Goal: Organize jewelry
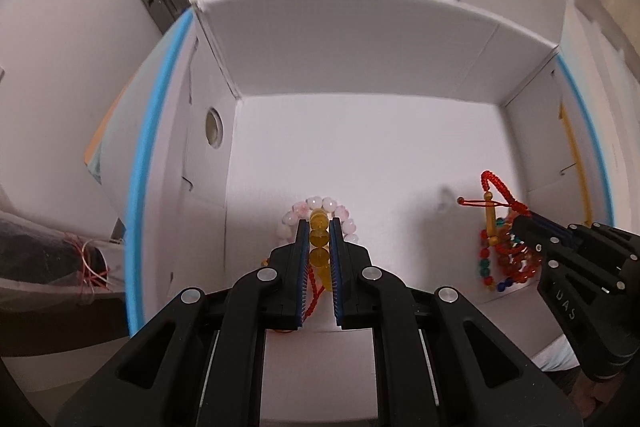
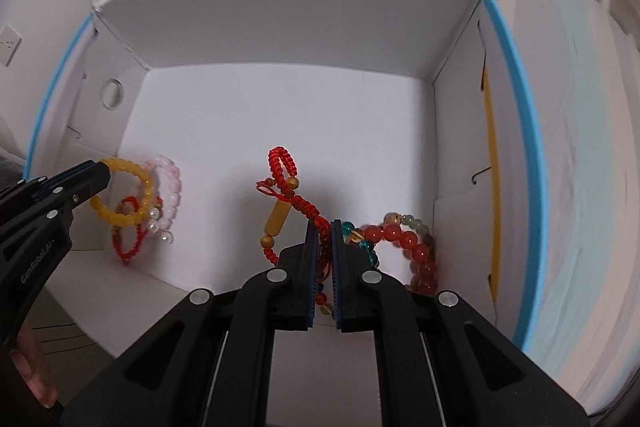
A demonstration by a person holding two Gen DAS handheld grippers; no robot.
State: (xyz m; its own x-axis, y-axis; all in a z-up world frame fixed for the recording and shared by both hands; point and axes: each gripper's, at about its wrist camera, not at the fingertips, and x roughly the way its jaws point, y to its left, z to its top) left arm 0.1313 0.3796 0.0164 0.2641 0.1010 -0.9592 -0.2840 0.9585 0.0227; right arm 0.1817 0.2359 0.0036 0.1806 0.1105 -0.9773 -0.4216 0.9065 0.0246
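- Over the open white cardboard box (image 1: 360, 155) with a blue band along its side rims, both claws point steeply down into its interior; the box floor is bare but for the jewelry hanging above or against it, and whether any piece touches the floor I cannot tell.
- On the near left of the box, the left black two-finger gripper (image 1: 319, 227) is clenched on a yellow amber-like bead bracelet (image 1: 319, 237), its blue-padded jaws nearly together with the beads pinched between them.
- From that same grip hang a pale pink-and-white bead bracelet (image 2: 170, 187) and a thin red cord loop (image 2: 130, 231), seen clearly from the right wrist view; that makes three pieces on the left side, bunched and touching.
- On the near right of the box, close to the right wall, the right black two-finger gripper (image 2: 325, 227) is clenched on a red braided cord bracelet (image 2: 296, 195), which carries a long yellow tube bead and small round gold-coloured beads.
- Beside and behind its jaws hangs a large red-orange round-bead bracelet (image 2: 416, 251), and a strand of mixed teal, red and amber beads (image 2: 362, 243) runs down between the pads; I count three pieces there, though the tangle hides where one ends.
- A round finger hole (image 1: 214, 129) is cut in the box's left wall, one only.
- Two grippers, one box, about six pieces of jewelry in all.
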